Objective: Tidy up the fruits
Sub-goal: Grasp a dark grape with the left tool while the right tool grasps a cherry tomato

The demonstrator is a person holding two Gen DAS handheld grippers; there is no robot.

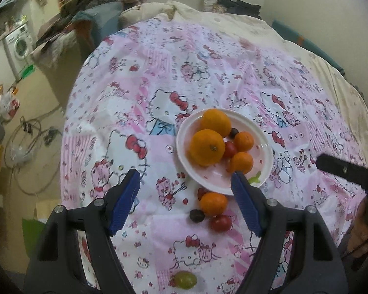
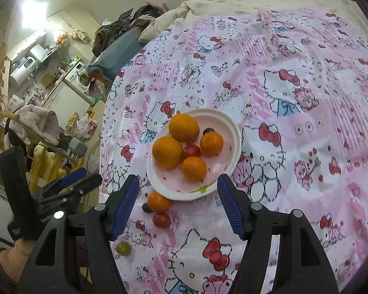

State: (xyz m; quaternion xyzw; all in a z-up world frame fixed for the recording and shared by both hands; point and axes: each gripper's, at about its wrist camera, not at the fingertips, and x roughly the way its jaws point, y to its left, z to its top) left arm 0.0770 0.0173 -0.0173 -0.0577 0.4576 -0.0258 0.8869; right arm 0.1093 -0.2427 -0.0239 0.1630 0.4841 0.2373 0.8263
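Fruit lay in two groups when I looked; most of it sat on the white plate (image 1: 262, 169), while a small orange (image 1: 213, 203), a dark grape (image 1: 197, 215) and a red cherry tomato (image 1: 220, 223) clustered on the patterned cloth (image 1: 139, 112) just beside the plate's near rim; a green grape (image 1: 185, 279) lay alone, nearer me and well apart from the rest. From the left gripper (image 1: 185, 203) the small orange sat almost dead centre between the blue pads, slightly toward the right one; from the right gripper (image 2: 177, 205) the same cluster lay off toward its left finger; so I judged the left the better placed, with no long axis to align on such round fruit. Both grippers stood spread wide, empty and touching nothing that I could see. The right gripper hovered with the plate's near rim between its tips.
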